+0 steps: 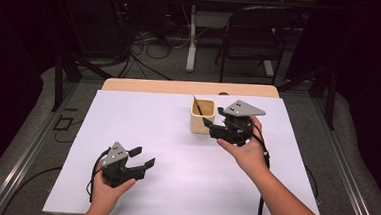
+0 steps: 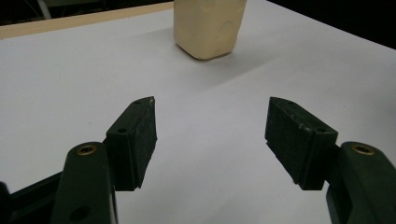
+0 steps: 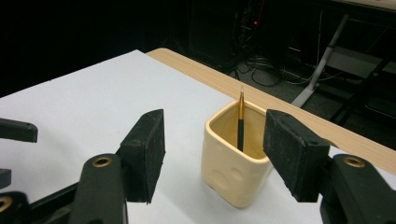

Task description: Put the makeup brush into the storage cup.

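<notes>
A cream square cup [image 1: 202,119] stands on the white sheet [image 1: 174,171], towards the back right of middle. A black pen with a gold tip [image 1: 197,106] leans inside it. My right gripper [image 1: 214,117] is open just right of the cup, jaws pointing at it. In the right gripper view the cup [image 3: 233,168] and pen [image 3: 240,123] sit just ahead of the open gripper [image 3: 215,119], nothing between the pads. My left gripper [image 1: 143,156] rests open near the front left, well apart from the cup. In the left gripper view, the open gripper [image 2: 212,105] faces the cup [image 2: 208,28] far ahead.
A wooden table edge [image 1: 189,87] shows beyond the sheet. Behind the table stand a folding chair [image 1: 255,36] and a white table leg [image 1: 192,37], with cables [image 1: 147,49] on the floor. The left gripper's jaw tips [image 3: 16,131] appear at the left edge of the right gripper view.
</notes>
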